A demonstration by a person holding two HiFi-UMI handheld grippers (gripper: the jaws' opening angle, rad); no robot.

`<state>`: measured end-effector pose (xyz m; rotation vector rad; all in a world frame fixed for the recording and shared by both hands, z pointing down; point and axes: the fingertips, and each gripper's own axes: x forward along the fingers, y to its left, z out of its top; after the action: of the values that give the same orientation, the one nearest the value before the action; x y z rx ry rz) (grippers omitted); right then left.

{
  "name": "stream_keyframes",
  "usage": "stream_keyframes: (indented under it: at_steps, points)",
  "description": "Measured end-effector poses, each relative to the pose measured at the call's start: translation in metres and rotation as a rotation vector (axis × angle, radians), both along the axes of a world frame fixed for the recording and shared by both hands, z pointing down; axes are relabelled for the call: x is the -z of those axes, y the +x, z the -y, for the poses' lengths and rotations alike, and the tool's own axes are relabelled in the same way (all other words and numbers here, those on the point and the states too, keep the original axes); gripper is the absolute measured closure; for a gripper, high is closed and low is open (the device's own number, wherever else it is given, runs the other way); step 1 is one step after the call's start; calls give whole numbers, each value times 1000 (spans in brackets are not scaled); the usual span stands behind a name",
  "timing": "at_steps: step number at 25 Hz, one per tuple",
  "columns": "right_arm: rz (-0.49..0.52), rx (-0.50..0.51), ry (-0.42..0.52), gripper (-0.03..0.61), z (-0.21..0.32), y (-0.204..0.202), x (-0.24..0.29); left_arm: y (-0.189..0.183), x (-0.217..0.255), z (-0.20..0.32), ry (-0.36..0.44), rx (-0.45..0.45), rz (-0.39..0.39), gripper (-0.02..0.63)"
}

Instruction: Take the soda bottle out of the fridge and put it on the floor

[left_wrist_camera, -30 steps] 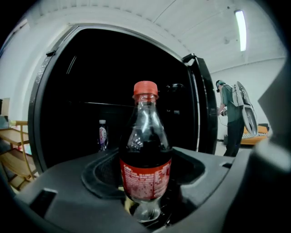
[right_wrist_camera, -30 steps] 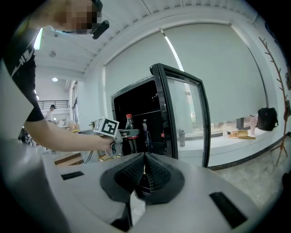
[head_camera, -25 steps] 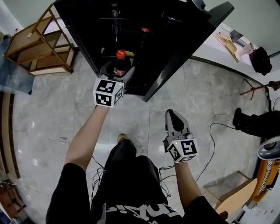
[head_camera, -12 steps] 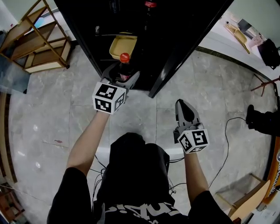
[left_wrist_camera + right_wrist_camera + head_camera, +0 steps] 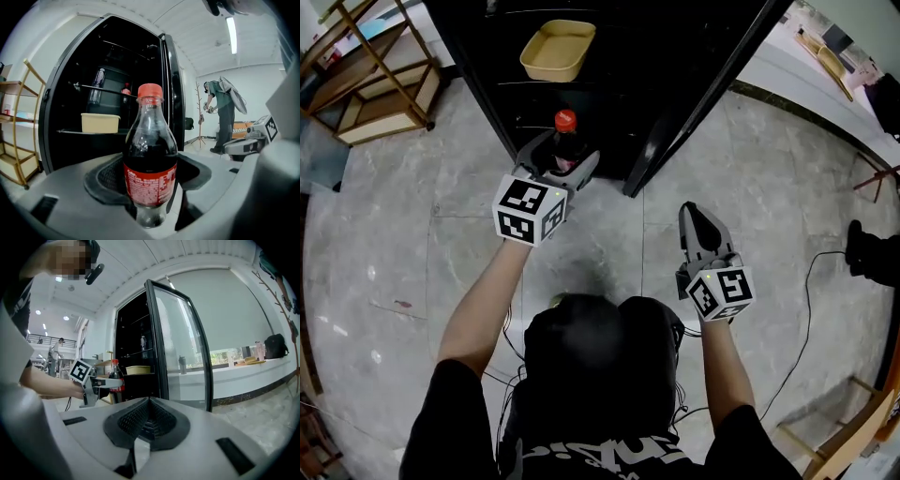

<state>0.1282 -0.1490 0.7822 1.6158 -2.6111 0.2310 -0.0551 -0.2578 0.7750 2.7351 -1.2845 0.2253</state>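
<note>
I am holding the red-labelled soda bottle [image 5: 150, 154], print too small to read, in my left hand-held gripper [image 5: 562, 157] before the open fridge [image 5: 675, 75]; my right hand-held gripper [image 5: 698, 217] is hanging clenched, empty.

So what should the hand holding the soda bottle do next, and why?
Probably lower it straight down. The left gripper is clamped on the upright soda bottle, which is already outside the fridge and over bare floor tiles, but its base doesn't look set down yet. Letting go can wait until it stands.
</note>
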Motion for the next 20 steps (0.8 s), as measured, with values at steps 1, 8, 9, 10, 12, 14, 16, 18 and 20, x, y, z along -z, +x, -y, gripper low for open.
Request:
stream_keyframes:
  at_steps: [1, 8, 9, 10, 12, 14, 16, 18, 20]
  points:
    - [-1, 2, 1, 554, -1, 1, -7, 2, -11, -2, -4, -1, -1, 302]
    - [2, -2, 12, 554, -6, 16, -38, 17, -76, -14, -22, -15, 15, 302]
    - [5, -3, 10, 554, -6, 18, -42, 19, -85, -15, -24, -17, 15, 302]
    - [9, -4, 7, 554, -6, 20, -47, 21, -94, -16, -25, -19, 16, 302]
    - [20, -6, -4, 554, -7, 23, -58, 24, -112, -17, -30, -22, 16, 302]
    - [31, -6, -16, 554, -9, 24, -71, 27, -130, -19, -37, -24, 16, 302]
    - [41, -9, -30, 554, -11, 25, -84, 29, -150, -22, -43, -25, 19, 302]
    - [47, -10, -49, 554, -13, 27, -99, 32, -170, -24, -51, -24, 23, 302]
    - [51, -6, -65, 554, -15, 27, -113, 35, -192, -27, -61, -26, 33, 302]
